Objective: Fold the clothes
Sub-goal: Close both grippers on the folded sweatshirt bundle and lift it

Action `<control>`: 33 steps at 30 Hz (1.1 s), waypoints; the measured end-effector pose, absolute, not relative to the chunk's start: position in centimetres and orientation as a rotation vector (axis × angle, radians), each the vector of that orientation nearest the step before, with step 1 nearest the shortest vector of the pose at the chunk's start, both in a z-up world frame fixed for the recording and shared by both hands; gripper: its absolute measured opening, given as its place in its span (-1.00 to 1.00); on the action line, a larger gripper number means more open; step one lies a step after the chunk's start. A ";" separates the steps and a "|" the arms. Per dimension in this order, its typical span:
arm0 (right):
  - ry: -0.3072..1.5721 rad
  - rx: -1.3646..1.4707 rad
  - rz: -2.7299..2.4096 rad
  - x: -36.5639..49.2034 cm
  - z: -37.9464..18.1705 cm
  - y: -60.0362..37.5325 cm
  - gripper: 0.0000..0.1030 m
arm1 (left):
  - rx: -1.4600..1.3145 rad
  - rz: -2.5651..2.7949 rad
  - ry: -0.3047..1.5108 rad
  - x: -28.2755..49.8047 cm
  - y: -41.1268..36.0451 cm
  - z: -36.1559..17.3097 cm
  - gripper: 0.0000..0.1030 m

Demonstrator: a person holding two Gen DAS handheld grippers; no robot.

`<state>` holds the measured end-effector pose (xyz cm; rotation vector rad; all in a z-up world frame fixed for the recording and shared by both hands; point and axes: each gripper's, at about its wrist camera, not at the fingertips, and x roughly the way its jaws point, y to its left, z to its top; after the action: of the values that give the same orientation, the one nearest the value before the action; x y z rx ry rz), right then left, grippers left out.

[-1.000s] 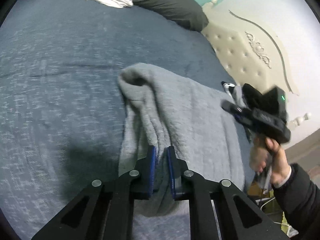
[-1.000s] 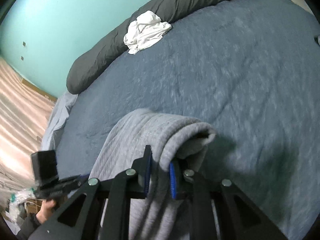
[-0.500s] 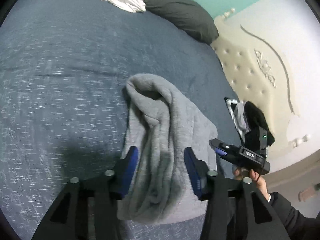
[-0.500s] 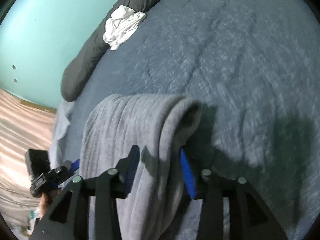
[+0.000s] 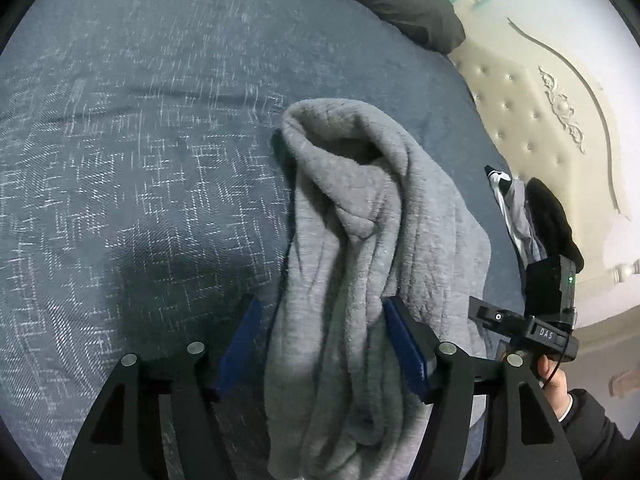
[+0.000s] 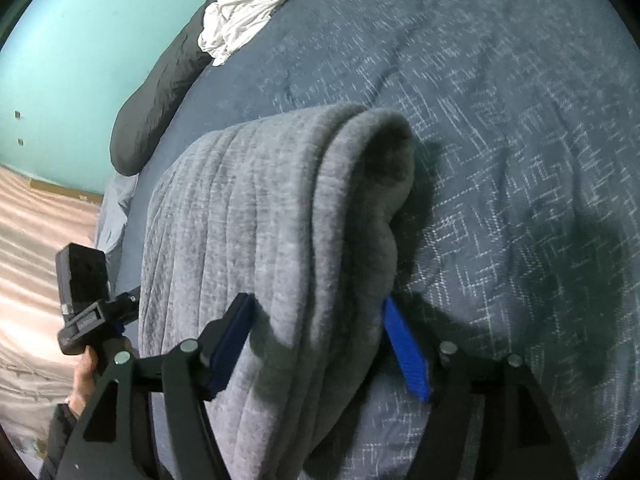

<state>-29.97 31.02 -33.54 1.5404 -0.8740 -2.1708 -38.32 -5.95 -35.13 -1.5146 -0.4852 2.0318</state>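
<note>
Grey fleece garment (image 5: 360, 264) folded on blue bed (image 5: 140, 160); left gripper (image 5: 324, 344) and right gripper (image 6: 320, 340) jaws just spread (fabric between, unpinched).

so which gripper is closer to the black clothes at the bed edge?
Right. The right gripper sits just beside the black clothes; the left gripper straddles the grey garment's far side, jaws open.

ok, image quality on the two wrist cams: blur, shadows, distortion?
Left wrist view: strong fisheye bend with dark corners; blue bedspread streaked by motion blur, grey garment fairly sharp, a tool shadow left of it. Right wrist view: same distortion, streaking on the bedspread, a broad shadow at lower right, and the white cloth near blown out.
</note>
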 end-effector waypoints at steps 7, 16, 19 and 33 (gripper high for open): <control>-0.916 1.520 -2.143 -30.4 -34.2 31.2 0.37 | -1.490 1.999 -0.517 -38.1 -6.2 -36.2 0.33; -0.936 1.467 -2.131 -31.0 -34.2 30.2 0.20 | -1.457 1.959 -0.529 -37.3 -6.0 -36.6 0.16; -0.930 1.451 -2.137 -31.5 -34.0 29.6 0.11 | -1.450 1.951 -0.526 -37.4 -5.4 -36.6 -0.02; -0.856 1.332 -2.215 -31.0 -32.0 28.8 -0.50 | -1.398 2.011 -0.500 -36.8 -4.5 -34.8 -0.53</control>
<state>-31.00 28.80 -32.00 1.3320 -0.8561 -2.2150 -36.79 -4.55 -34.75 -1.3981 -0.4999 2.0114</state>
